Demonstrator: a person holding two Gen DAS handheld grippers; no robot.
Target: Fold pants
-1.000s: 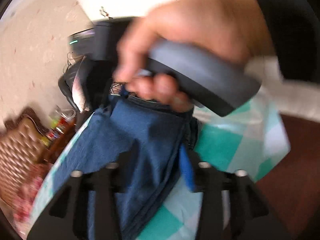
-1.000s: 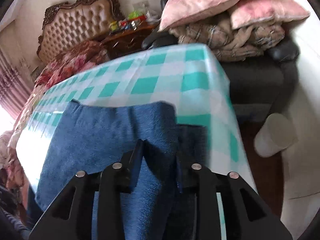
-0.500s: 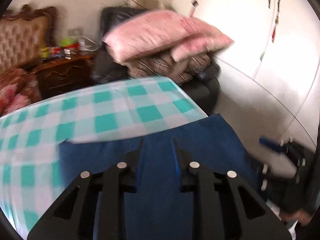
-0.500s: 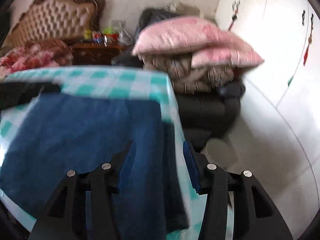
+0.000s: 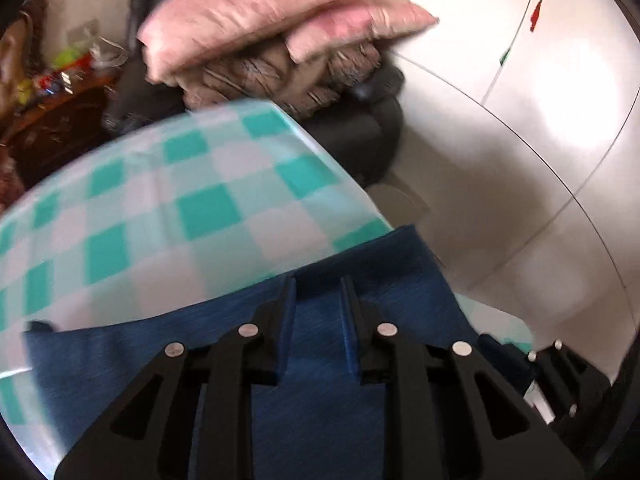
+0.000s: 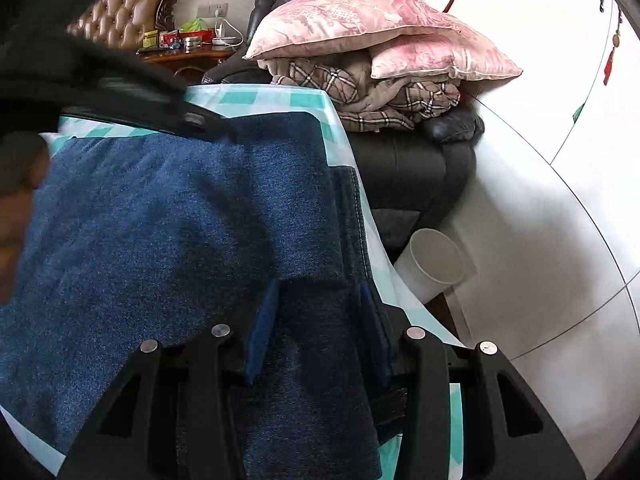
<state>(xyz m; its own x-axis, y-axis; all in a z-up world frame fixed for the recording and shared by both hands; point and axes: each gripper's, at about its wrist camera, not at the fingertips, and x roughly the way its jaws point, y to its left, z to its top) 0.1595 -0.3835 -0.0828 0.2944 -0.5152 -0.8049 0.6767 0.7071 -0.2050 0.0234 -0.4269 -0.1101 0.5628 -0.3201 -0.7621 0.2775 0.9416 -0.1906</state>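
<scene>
Tabletop [image 5: 208, 208] covered by a teal-and-white checked cloth [image 6: 304, 98], draped over the far edge and down the right side. Directly on it, folded blue denim pants [image 6: 180, 220], spread flat across most of the near part in the right wrist view, reaching close to the right edge. Darker stitched layer showing along the right side of the fold. In the left wrist view, bare checked cloth beyond the pants' far edge [image 5: 320, 380], blurred.
</scene>
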